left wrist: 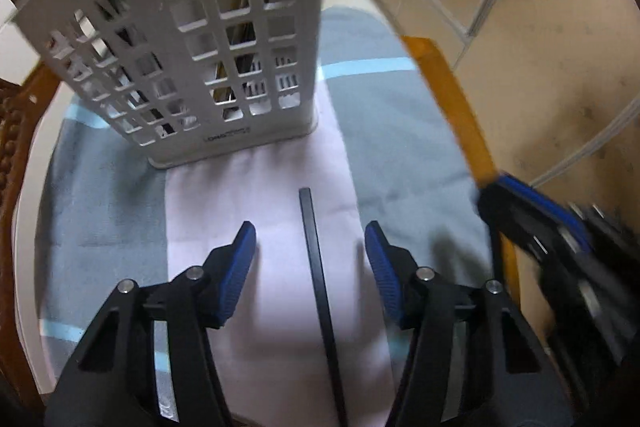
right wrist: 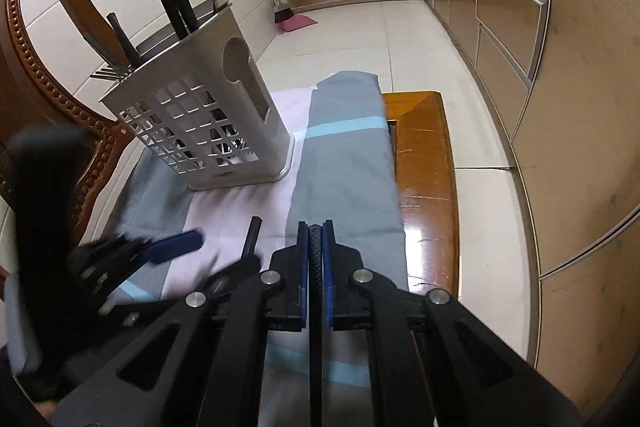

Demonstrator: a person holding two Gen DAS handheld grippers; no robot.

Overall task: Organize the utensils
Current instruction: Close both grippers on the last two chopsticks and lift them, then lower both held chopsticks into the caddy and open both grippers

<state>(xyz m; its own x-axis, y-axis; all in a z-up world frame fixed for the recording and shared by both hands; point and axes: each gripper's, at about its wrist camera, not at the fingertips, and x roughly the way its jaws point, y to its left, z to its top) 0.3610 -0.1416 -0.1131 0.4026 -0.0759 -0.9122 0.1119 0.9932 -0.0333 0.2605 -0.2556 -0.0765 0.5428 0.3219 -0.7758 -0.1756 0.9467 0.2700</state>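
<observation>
A black stick [left wrist: 318,275] lies on the pink cloth [left wrist: 260,195], between the spread fingers of the left tongs [left wrist: 310,247]. The right tongs [right wrist: 315,239] are clenched on another black handle [right wrist: 315,291]. Ahead stands the white caddy [right wrist: 208,131], holding utensils, on the bench [right wrist: 424,155].

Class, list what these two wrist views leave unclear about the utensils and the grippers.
- Black stick, left wrist view: near end cut off by the bottom edge.
- Item in the right gripper, right wrist view: only a thin black edge shows between shut pads.
- Utensils in the white holder: lower parts hidden by its walls.
- Left gripper, right wrist view: motion-blurred.
</observation>
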